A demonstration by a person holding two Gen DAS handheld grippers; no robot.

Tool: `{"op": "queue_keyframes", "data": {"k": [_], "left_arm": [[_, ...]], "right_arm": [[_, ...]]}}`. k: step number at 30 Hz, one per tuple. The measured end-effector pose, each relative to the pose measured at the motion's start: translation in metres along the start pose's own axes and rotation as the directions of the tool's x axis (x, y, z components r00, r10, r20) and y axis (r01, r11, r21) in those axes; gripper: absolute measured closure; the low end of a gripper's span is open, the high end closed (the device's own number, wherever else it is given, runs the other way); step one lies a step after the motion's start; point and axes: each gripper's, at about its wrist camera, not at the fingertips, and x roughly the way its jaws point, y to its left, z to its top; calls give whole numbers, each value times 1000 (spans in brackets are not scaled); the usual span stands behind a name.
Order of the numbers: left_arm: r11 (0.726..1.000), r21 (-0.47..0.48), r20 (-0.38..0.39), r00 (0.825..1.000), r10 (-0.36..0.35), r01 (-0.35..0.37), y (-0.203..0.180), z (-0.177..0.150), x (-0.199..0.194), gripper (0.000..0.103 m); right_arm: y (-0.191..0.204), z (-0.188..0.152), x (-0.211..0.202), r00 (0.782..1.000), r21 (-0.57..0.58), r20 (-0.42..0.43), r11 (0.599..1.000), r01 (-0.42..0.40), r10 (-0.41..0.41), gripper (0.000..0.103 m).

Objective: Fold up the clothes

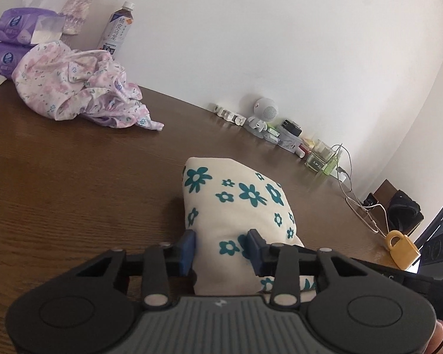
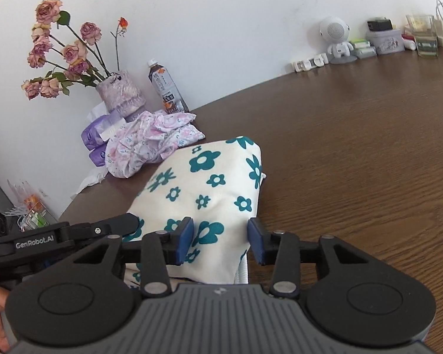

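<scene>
Cream garment w/ teal flowers [image 1: 239, 206]: lies on brown table [image 1: 73, 191], near edge, bunched into a compact bundle between the two grippers.

Left wrist view:
- Left gripper [image 1: 221, 249]: blue pads apart, cloth filling the gap btwn them; pads touch or nearly touch the fabric, firm clamp not evident. Prob. placed to gather or pinch the near-left side of the bundle.
- Pink-floral garment [image 1: 82, 88]: crumpled heap, far left of table, well apart from cream one. Not folded as it lies.
- Behind heap: purple tissue packs [image 1: 9, 35], tea bottle [image 1: 116, 29], vase [image 1: 76, 3].
- Along wall: small white robot figure [image 1: 264, 113], glass jar [image 1: 322, 155], cables [image 1: 357, 197]. Yellow mug [image 1: 401, 247] at right table edge.
- Nothing btwn gripper and cloth.

Right wrist view:
- Right gripper [image 2: 220, 240]: fingers apart, straddling near-right corner of cream garment; cloth sits in the gap, right pad looks clear of it. Other gripper's arm enters at left, so both work the same near edge.
- Pink heap touches or overlaps far corner of cream garment from this angle; can't tell which.
- Vase holds dried roses [image 2: 59, 50]; bottle just beside it.
- Table to the right: open wood, room to lay cloth flat.
- Stage: bundle fits either mid-fold or being picked up for spreading.
</scene>
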Motion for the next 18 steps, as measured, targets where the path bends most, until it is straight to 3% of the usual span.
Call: {"op": "queue_keyframes", "data": {"k": [4, 9, 14, 18], "left_arm": [[1000, -6, -2, 1000, 0, 0, 1, 1, 0, 64], [999, -27, 37, 999, 22, -21, -1, 17, -7, 53], [992, -114, 19, 998, 60, -58, -2, 20, 8, 52], [987, -150, 32, 998, 59, -54, -1, 12, 14, 57]], "right_arm": [[-2, -2, 2, 1000, 5, -7, 1000, -3, 3, 67], [-1, 9, -7, 1000, 5, 29, 1000, -9, 9, 57], [-1, 26, 9, 999, 43, 33, 999, 12, -14, 56], [1, 28, 22, 999, 66, 32, 997, 31, -33, 56]]}}
